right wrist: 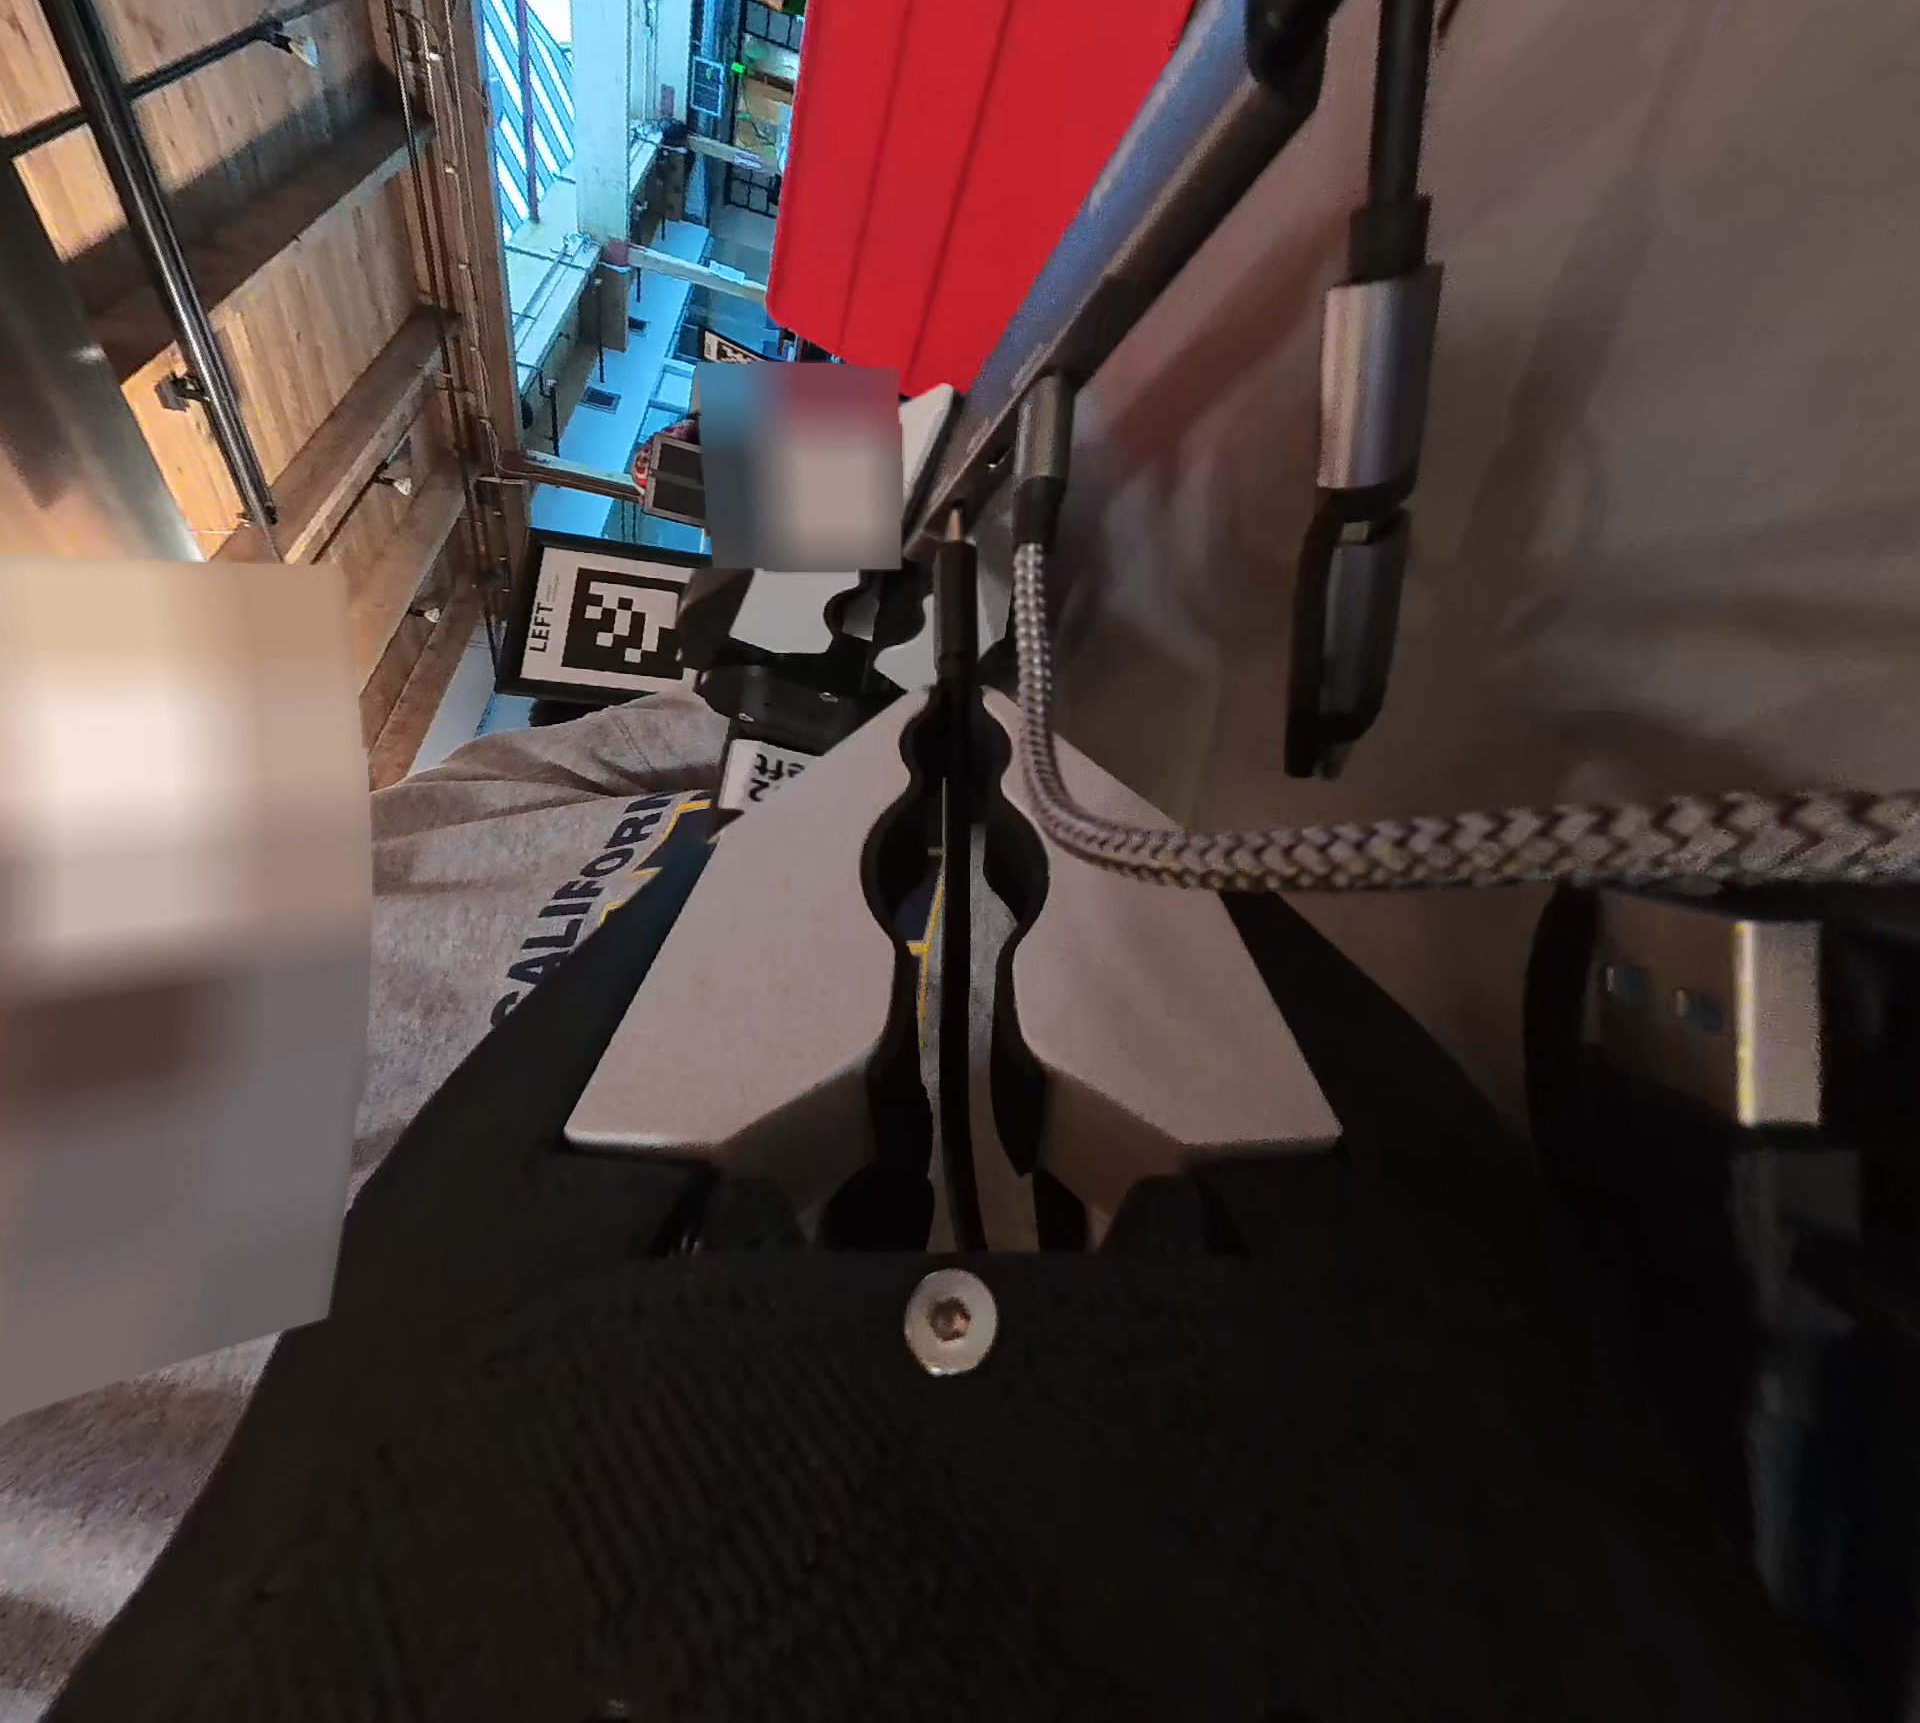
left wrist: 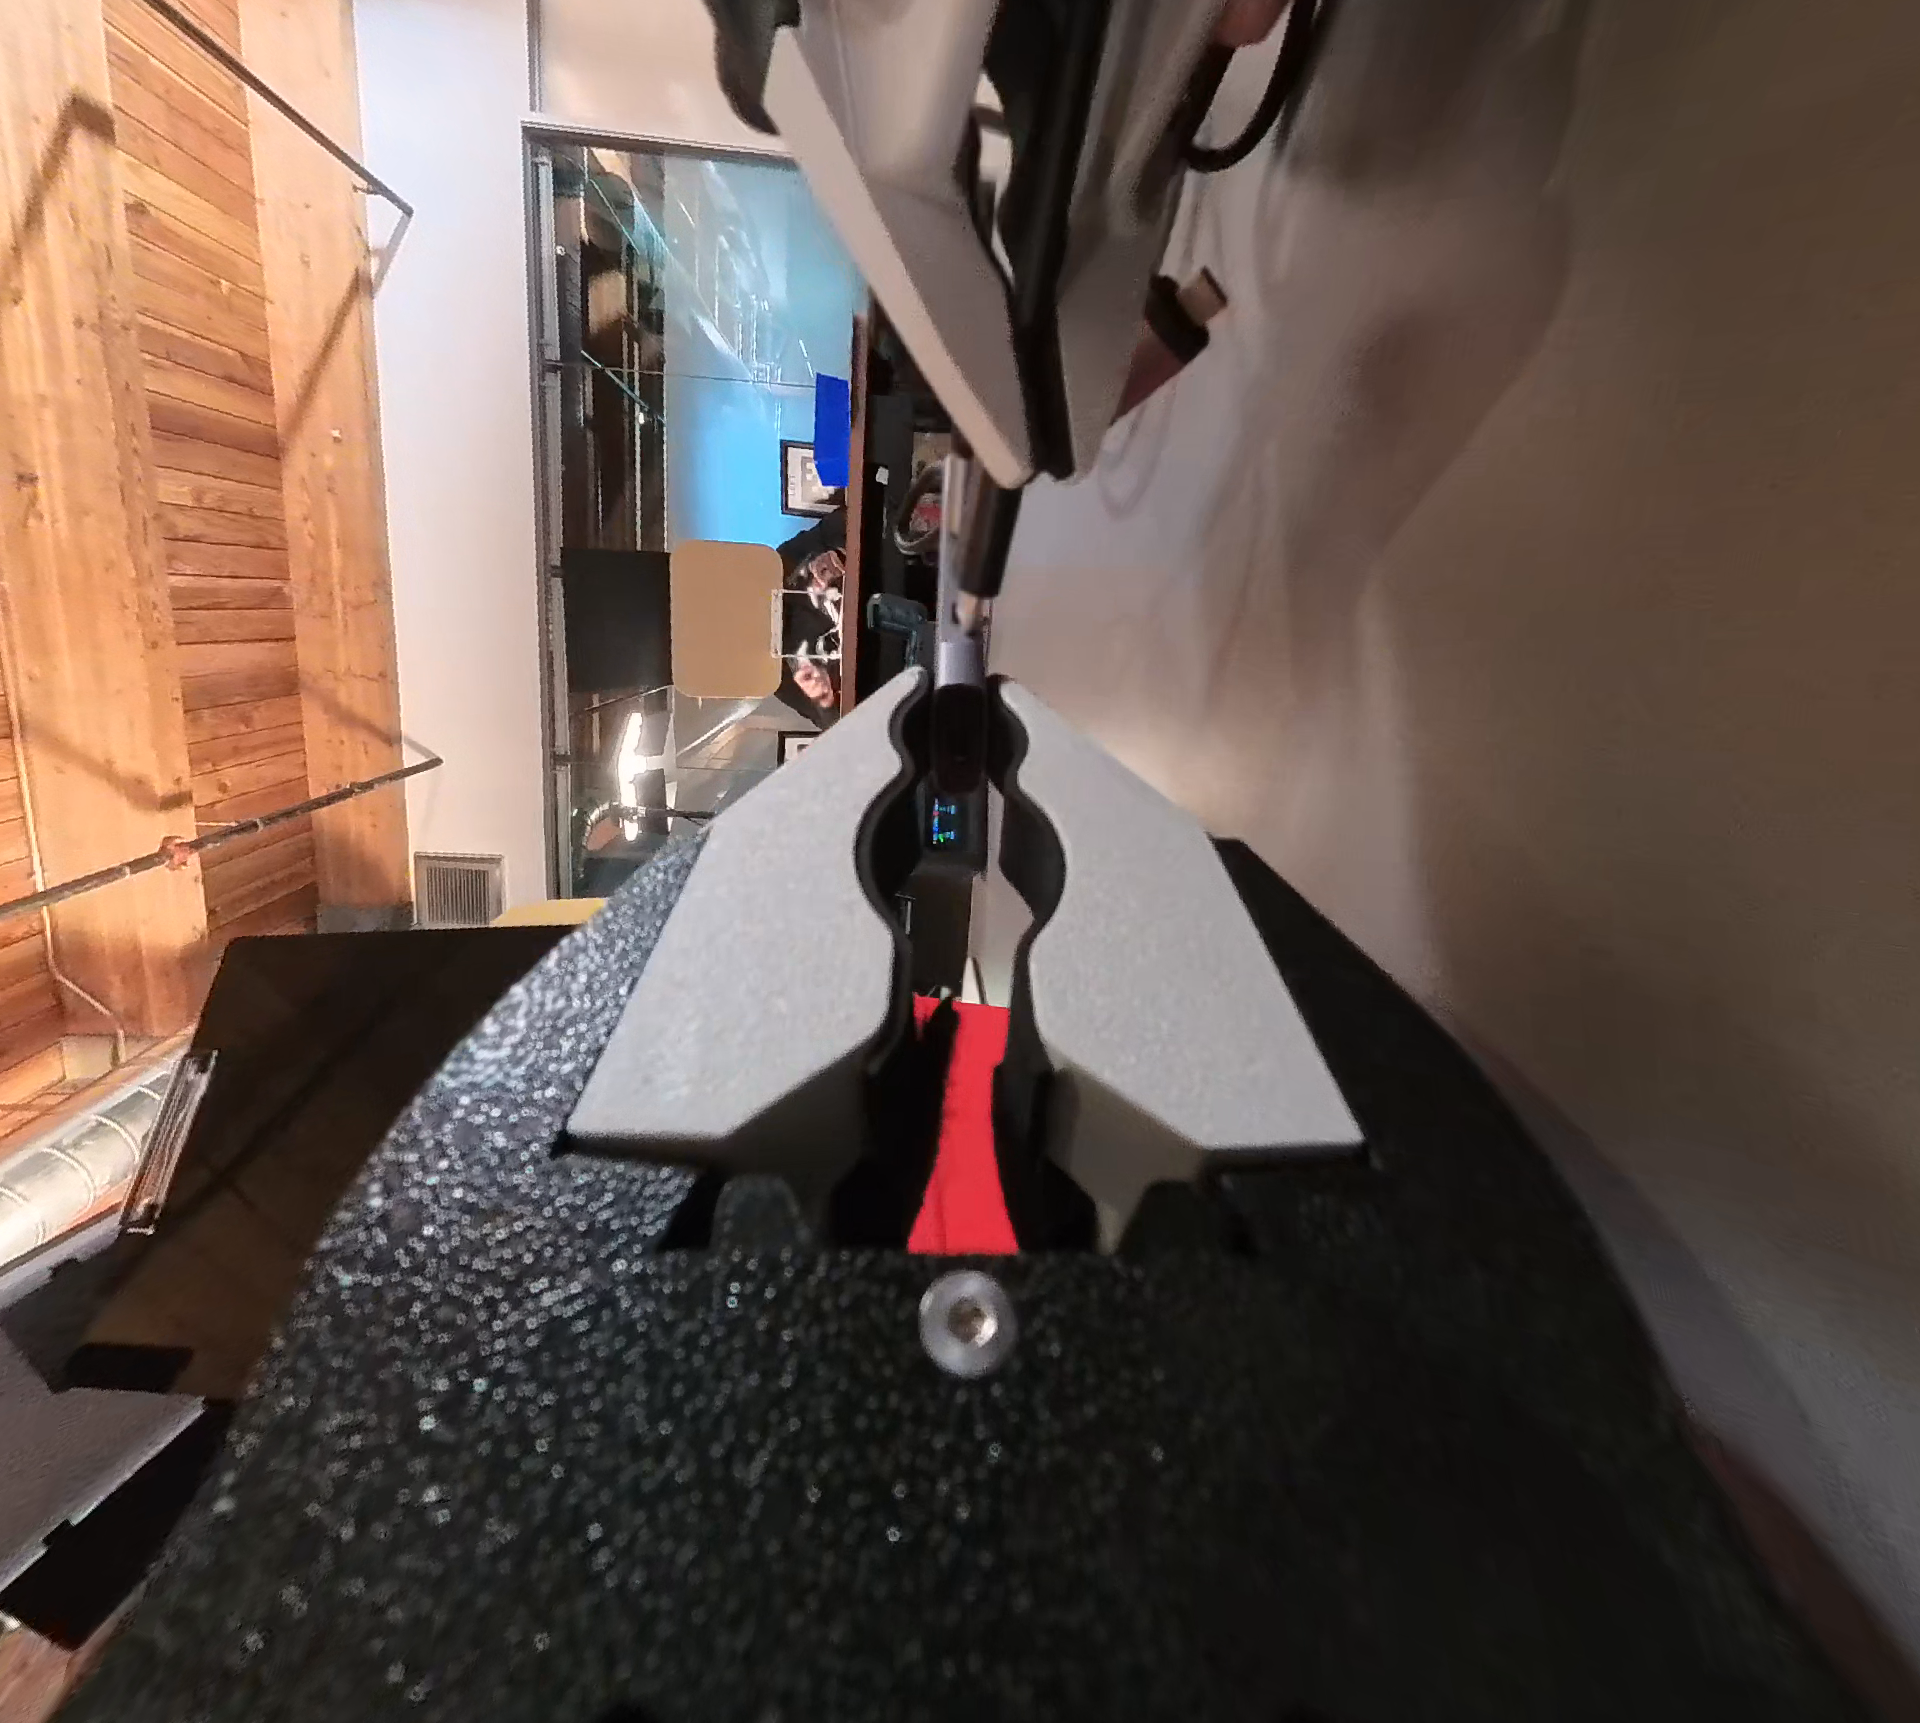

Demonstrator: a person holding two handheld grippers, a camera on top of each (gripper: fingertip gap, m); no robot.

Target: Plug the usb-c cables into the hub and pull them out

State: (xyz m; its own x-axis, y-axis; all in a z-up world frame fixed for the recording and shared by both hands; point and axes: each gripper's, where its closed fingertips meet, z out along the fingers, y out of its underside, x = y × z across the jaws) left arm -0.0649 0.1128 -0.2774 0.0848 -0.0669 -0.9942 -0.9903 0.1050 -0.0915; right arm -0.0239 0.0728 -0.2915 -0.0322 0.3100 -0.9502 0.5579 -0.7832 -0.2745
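My left gripper (left wrist: pixel 956 717) is shut on the dark end of the hub (left wrist: pixel 954 657), which carries a small lit display. In the right wrist view the hub (right wrist: pixel 1132 239) is a long dark grey bar lying along the table. My right gripper (right wrist: pixel 951 717) is shut on a thin black usb-c cable (right wrist: pixel 956 852). Its plug (right wrist: pixel 953 593) points at the hub's near end, and the left wrist view shows the plug (left wrist: pixel 985 546) with its tip at the hub. I cannot tell whether it is seated. A braided cable (right wrist: pixel 1039 447) is plugged into the hub's side.
A red folded cover (right wrist: pixel 987 63) stands behind the hub. A second cable with a grey connector (right wrist: pixel 1371 385) and a black end lies on the pale table (right wrist: pixel 1662 426). My left gripper (right wrist: pixel 862 624) and a grey sleeve (right wrist: pixel 540 832) show beyond the plug. My right gripper (left wrist: pixel 1013 468) fills the top of the left view. My right fingertips sit around 6 centimeters from my left ones.
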